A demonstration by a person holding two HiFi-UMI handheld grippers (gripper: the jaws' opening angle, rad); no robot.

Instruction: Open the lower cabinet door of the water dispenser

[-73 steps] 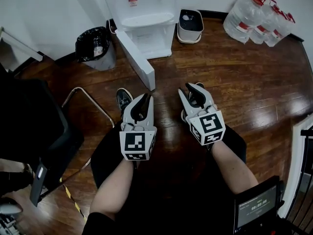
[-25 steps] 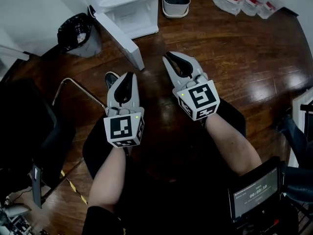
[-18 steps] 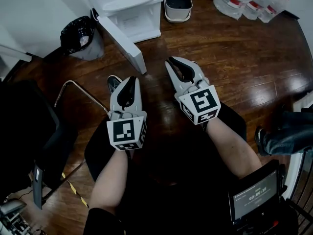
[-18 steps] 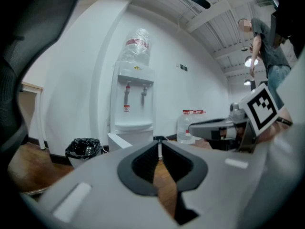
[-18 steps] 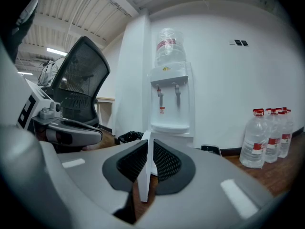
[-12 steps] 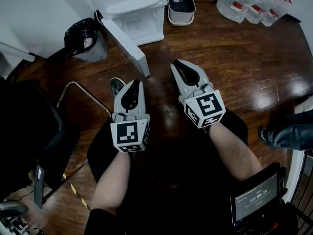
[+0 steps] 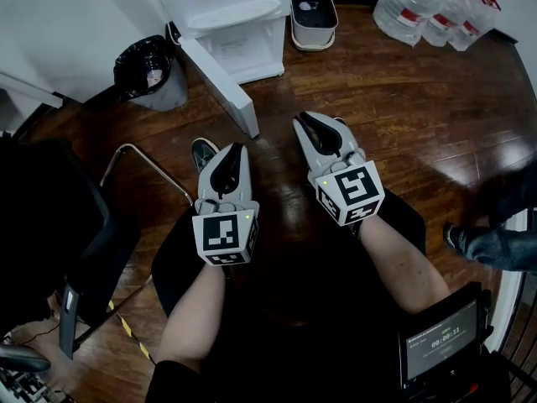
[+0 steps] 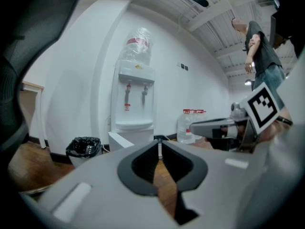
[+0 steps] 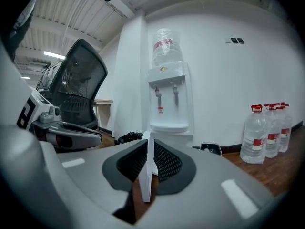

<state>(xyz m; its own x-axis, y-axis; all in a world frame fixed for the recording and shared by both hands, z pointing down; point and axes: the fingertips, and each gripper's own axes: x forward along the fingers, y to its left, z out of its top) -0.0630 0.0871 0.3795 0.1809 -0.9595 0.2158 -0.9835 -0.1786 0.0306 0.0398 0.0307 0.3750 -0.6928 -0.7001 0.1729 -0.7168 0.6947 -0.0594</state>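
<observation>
Two tools in view | left tool (image 7: 236,149): jaws together, nothing held | right tool (image 7: 299,124): jaws together, nothing held | both side by side above wooden floor (image 7: 403,99) | lower cabinet door (image 7: 220,86): standing wide open from water dispenser (image 7: 239,23), ahead of both tools, untouched

The floor (image 7: 419,99) is dark wood boards under a glossy varnish that throws back the light. The water dispenser (image 7: 239,32) and its door (image 7: 220,86) are smooth white plastic. The left claw (image 7: 237,147) and right claw (image 7: 299,122) have matt pale grey plastic shells and black ribbed pads (image 8: 143,166). The bottles (image 7: 419,11) are clear plastic. The bin (image 7: 151,70) holds a shiny, crinkled black bag. The chair back (image 9: 78,75) is black mesh.
</observation>
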